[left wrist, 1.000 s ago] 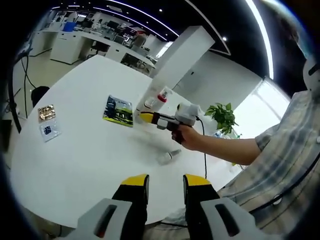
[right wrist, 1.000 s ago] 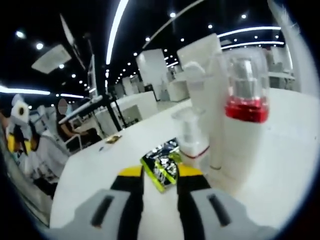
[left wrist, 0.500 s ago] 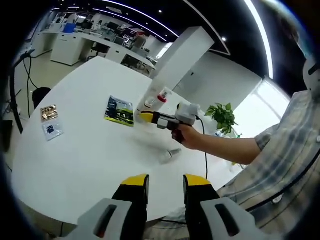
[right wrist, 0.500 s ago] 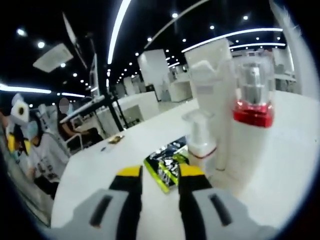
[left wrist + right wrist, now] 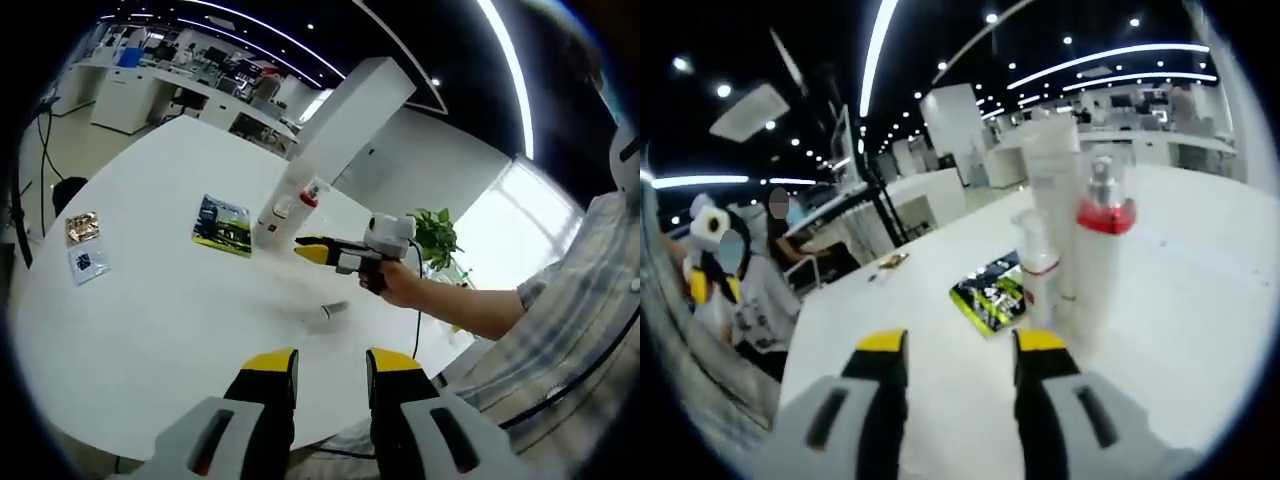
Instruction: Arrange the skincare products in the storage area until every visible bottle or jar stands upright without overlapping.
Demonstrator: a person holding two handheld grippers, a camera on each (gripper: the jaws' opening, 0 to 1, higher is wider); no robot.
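Three bottles (image 5: 1070, 250) upright in a tight cluster on the white table (image 5: 150, 330), just beside a green packet (image 5: 992, 294). Right gripper (image 5: 953, 345) and left gripper (image 5: 330, 362) both gaping, empty.

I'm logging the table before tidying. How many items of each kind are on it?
Upright bottles: 3
Bottle lying down: 1
Green packet: 1
Small sachets: 2
Total: 7

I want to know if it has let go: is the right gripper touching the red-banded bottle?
Apart. The left gripper view shows bare table between the right gripper and the red-banded bottle; its jaws are open and empty.
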